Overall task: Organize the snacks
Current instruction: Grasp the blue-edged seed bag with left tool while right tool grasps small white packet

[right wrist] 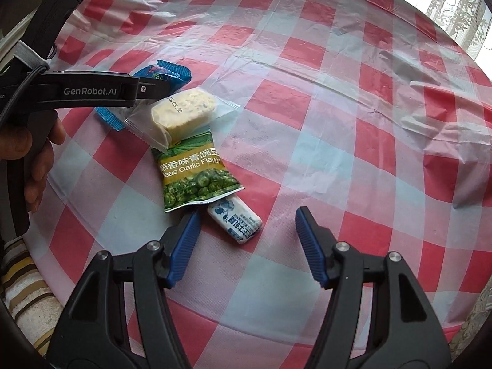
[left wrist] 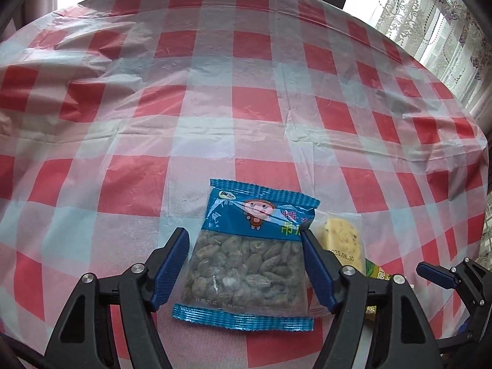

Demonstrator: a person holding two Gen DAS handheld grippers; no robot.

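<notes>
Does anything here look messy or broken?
Nothing is spilled or torn. The snacks just overlap untidily: the yellow cake lies across the green pea bag and beside the blue bag. The tablecloth is wrinkled.

The left gripper (right wrist: 144, 87) reads "GenRobot.AI", the green pea bag (right wrist: 196, 175) below it "eas Garlic Flavor", the clear wrapper (right wrist: 181, 110) "25.08.30".

My left gripper (left wrist: 244, 261) straddles the blue nut packet (left wrist: 249, 255), pads apart from it. Packet flat on checked tablecloth (left wrist: 215, 92); yellow cake packet (left wrist: 339, 240) touching its right edge.
</notes>
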